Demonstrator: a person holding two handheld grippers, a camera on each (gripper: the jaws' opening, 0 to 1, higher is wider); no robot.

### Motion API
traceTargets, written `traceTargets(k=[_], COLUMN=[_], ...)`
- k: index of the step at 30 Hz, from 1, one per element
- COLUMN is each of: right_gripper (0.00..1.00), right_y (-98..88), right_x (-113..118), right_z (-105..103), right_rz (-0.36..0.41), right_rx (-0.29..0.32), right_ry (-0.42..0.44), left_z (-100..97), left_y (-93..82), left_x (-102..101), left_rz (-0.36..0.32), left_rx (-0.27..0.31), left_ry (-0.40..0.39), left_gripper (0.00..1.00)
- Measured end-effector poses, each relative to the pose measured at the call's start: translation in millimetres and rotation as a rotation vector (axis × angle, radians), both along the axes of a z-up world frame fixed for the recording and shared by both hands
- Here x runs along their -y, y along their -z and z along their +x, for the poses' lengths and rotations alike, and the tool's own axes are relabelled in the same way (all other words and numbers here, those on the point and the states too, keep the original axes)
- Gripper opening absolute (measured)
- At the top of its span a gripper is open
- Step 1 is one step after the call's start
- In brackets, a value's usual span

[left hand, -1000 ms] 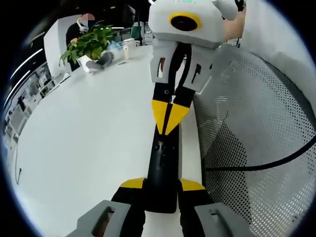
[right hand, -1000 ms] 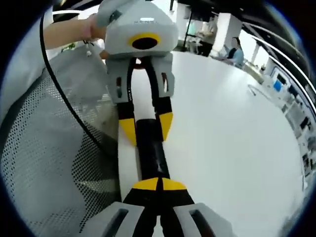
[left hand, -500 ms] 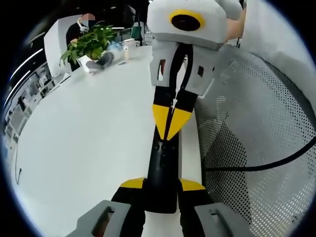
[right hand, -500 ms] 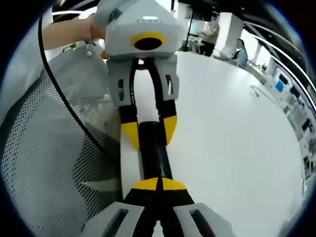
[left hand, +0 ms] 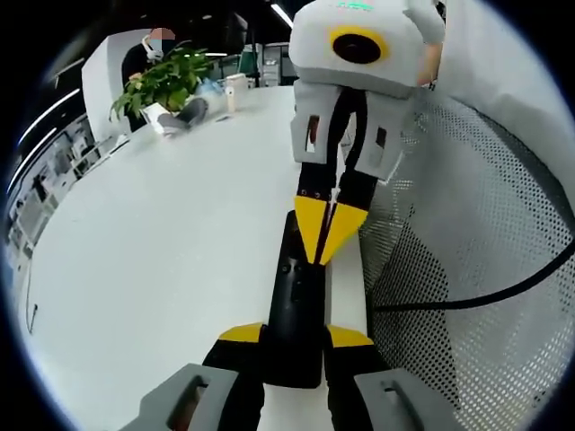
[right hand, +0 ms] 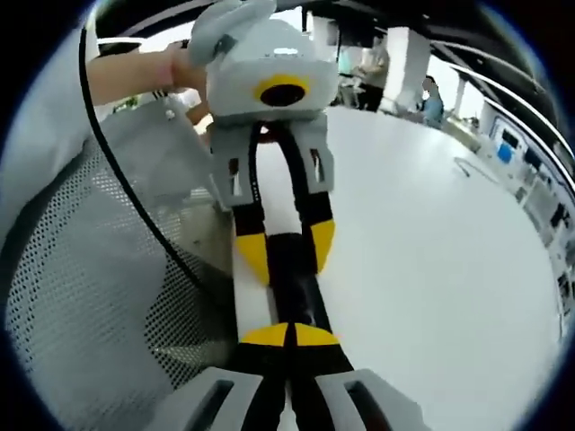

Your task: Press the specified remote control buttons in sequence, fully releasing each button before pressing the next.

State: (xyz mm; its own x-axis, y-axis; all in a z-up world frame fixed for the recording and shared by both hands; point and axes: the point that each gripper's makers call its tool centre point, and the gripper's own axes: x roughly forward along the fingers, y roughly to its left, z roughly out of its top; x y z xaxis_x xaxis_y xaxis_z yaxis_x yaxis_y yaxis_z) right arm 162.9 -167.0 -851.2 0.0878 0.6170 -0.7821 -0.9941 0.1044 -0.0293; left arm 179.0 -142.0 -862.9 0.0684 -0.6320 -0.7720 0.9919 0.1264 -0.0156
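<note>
While left gripper clamps black remote, right gripper tips closed, touching remote top.

— What is seen of the room?

— A broad white table surface is spread through both views, brightly and evenly lit. A leafy green potted plant is set at its far edge, with a small white cup close by.

— And beyond the table?

— White square pillars and dark ceiling strips are made out in the right gripper view. A seated person is seen far off. A grey perforated mesh panel is stood along one side.
</note>
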Motion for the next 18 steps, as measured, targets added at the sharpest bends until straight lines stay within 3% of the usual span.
traceTargets(k=[9,18], right_gripper=[0.0,0.0], right_y=[3.9,4.1], right_x=[-1.0,-2.0], right_z=[-1.4,-1.2], right_rz=[-0.135,-0.181], right_rx=[0.149,0.091], right_ry=[-0.189,-0.223], left_z=[-0.6,-1.1], left_y=[0.1,0.0], left_x=[0.7,0.9], left_rz=[-0.002,0.002], left_rx=[0.0,0.001], left_ry=[-0.003,-0.001], left_gripper=[0.24,0.24])
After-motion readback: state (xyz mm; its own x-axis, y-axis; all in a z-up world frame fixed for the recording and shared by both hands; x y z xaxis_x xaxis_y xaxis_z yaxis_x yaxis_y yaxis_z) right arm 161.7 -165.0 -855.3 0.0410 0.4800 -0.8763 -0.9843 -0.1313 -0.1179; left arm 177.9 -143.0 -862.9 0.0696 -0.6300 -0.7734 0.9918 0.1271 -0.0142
